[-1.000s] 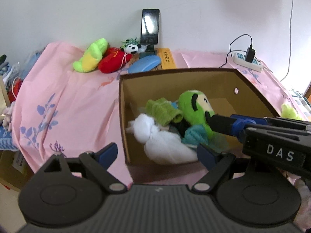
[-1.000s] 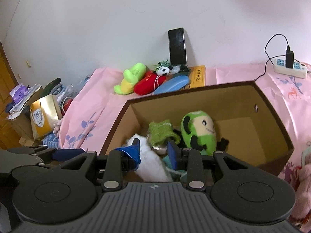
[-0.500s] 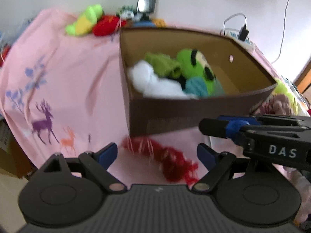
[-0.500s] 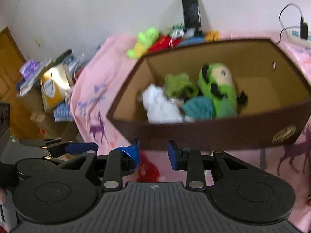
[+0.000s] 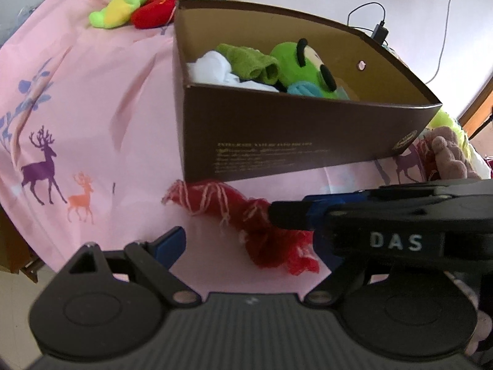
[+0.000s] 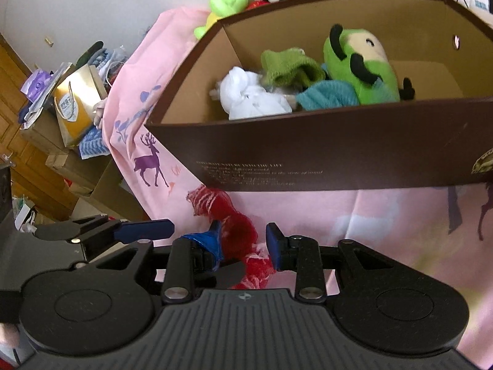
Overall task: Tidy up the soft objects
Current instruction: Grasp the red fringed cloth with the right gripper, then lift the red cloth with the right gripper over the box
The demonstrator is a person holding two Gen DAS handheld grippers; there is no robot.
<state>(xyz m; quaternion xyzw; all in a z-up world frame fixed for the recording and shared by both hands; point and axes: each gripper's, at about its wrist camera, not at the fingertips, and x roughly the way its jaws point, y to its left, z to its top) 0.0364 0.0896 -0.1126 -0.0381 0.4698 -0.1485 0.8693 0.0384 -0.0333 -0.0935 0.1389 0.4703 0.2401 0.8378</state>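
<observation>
The left tool (image 5: 249,243) stands with its blue-padded jaws wide apart and empty. Just ahead of it, a red knitted scarf with pale fringe (image 5: 246,215) lies on the pink deer-print cloth (image 5: 92,108) covering the bench. The right tool (image 6: 243,243) is partly open; the scarf's bunched end sits between its jaws, the pads not visibly pressing it. Beyond both tools stands a brown cardboard box (image 5: 292,141) holding a green plush doll (image 6: 363,61), white, green and teal cloths.
</observation>
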